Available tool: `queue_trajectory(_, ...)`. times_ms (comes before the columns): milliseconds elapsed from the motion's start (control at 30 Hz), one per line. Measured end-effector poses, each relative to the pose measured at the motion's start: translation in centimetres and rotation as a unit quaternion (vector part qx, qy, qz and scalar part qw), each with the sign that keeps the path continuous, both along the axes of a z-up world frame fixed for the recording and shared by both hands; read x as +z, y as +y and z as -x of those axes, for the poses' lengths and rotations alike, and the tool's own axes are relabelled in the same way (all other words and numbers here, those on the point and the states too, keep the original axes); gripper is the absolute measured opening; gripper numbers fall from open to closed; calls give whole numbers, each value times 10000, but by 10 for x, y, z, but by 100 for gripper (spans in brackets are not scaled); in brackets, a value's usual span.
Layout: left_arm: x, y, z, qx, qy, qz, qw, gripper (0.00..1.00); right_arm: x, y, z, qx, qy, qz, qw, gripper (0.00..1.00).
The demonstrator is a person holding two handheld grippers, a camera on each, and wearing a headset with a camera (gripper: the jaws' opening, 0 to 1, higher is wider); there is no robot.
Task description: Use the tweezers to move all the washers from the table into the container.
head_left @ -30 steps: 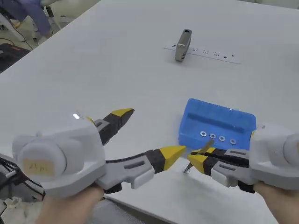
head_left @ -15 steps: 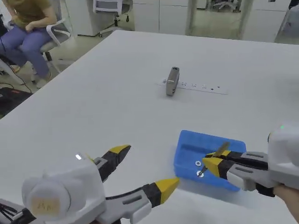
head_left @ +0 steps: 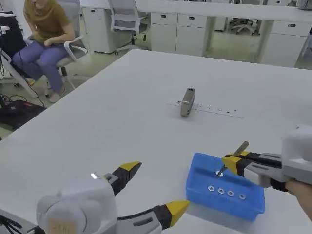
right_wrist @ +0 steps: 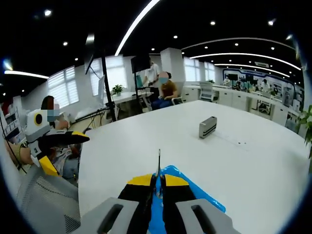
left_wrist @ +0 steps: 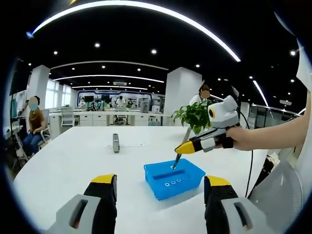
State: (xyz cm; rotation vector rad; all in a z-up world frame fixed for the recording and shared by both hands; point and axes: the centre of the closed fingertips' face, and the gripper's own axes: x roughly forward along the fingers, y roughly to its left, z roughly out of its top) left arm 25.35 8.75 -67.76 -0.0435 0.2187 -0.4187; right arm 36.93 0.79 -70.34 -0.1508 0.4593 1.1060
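While left tongs (head_left: 156, 188) gape wide, empty, right tongs (head_left: 231, 164) clamp tweezers (head_left: 240, 147), tip over blue container (head_left: 199, 171).

White table (head_left: 112, 102) holds blue container (head_left: 214, 201) and power strip (head_left: 214, 108).

We are in a large open-plan office. Our wide white counter (head_left: 122, 97) carries a power strip (head_left: 219, 111) at one o'clock. At ten o'clock a person (head_left: 46, 29) sits beside other desks, and at twelve o'clock stand low white cabinets (head_left: 175, 36) and an empty office chair (head_left: 124, 14). From the left gripper view we see rows of round ceiling lights (left_wrist: 97, 45), a broad white column (left_wrist: 183, 92), a potted plant (left_wrist: 195, 117) and long desk rows (left_wrist: 97, 117) along the far wall
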Motion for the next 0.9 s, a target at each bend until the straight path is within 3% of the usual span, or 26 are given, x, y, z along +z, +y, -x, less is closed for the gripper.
queue_trajectory(500,-3,-3,0,-114,43,-18,9999,73,-36,32,-12,309,219,487,9981,3)
queue_trajectory(633,-2,-3,0,-101,22,14,9999,73,-51,33,-15,439,240,723,9961,3)
queue_trajectory(900,-1,0,-1,-55,36,119,9999,72,-61,31,-19,496,293,783,9953,3)
